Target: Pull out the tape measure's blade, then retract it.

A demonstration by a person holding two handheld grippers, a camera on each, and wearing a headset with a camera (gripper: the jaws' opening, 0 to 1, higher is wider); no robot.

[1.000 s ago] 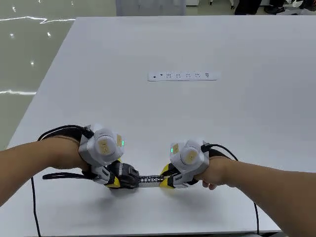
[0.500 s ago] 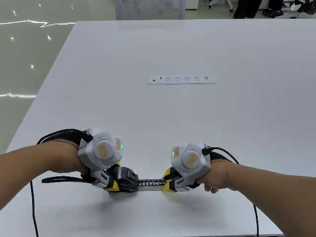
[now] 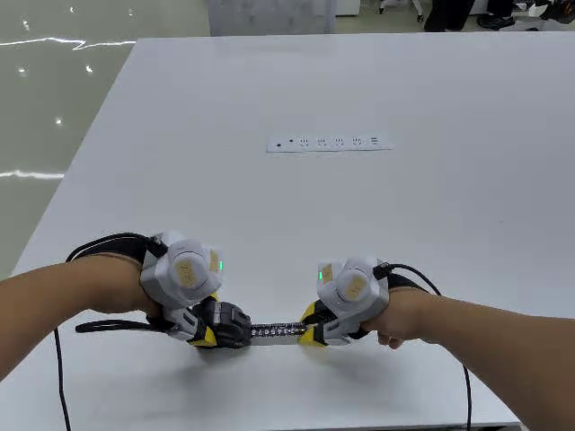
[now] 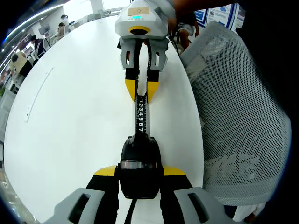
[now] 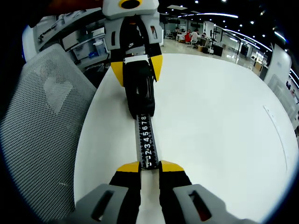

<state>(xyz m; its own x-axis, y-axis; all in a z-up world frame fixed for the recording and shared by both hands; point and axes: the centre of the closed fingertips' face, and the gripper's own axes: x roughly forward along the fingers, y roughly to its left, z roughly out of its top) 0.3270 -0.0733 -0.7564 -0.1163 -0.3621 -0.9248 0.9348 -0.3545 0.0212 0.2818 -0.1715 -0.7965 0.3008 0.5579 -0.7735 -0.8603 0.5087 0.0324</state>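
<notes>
The black tape measure case (image 4: 138, 161) is held low at the near edge of the white worktop (image 3: 359, 81), clamped between the yellow-tipped fingers (image 4: 106, 171) of the left gripper (image 4: 139, 171). Its numbered steel blade (image 5: 146, 137) extends a short way from the case to the right gripper (image 5: 149, 166), whose fingers (image 5: 128, 167) pinch the blade tip. A white power strip (image 3: 330, 143) lies well apart, farther back on the worktop.

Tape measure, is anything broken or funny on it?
Nothing stands out. The black tape measure case sits square in the left claw, and its black numbered blade runs straight to the right claw, with no kink or twist.
</notes>
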